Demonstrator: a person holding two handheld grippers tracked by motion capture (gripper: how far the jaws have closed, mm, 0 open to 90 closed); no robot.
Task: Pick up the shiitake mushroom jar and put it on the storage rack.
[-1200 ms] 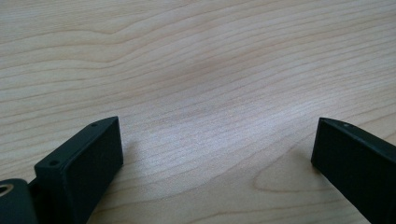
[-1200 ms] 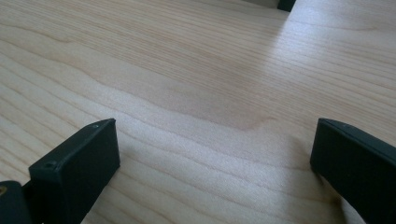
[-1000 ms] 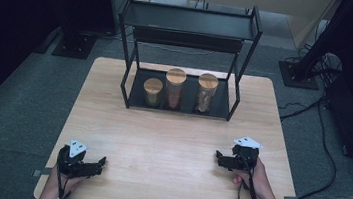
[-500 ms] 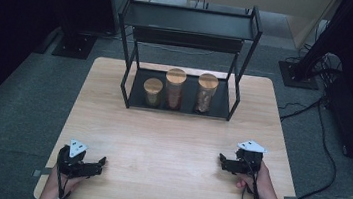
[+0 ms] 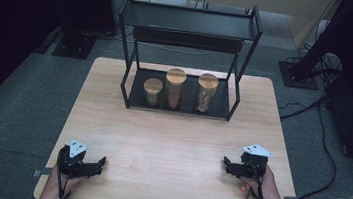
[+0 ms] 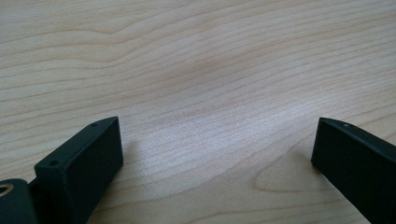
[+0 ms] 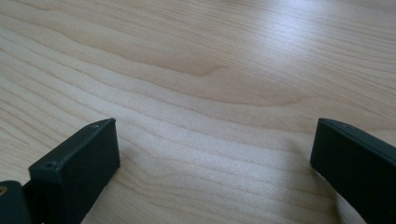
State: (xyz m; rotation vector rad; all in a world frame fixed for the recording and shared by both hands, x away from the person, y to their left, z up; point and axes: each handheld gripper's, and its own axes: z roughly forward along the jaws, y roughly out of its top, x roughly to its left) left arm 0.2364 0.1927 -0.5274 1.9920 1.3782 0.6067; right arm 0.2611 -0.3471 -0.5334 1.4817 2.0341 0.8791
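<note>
Three glass jars with wooden lids stand in a row on the bottom shelf of a black metal rack (image 5: pixel 122 81): a short jar (image 5: pixel 152 92), a tall jar (image 5: pixel 175 88) and another tall jar (image 5: pixel 206 92). My left gripper (image 5: pixel 101 163) rests low at the table's front left, open, its jaws spread over bare wood (image 6: pixel 205 116). My right gripper (image 5: pixel 226 164) sits at the front right, also open with nothing between its jaws, over bare wood (image 7: pixel 210 121). Both are far from the jars.
The light wooden table (image 5: pixel 169 144) stretches between the grippers and the rack. The rack's top shelf (image 5: pixel 188 21) holds nothing. Dark floor, stands and cables (image 5: pixel 322 126) surround the table.
My right gripper has moved down toward the table's front edge and slightly right. The left gripper has stayed where it was.
</note>
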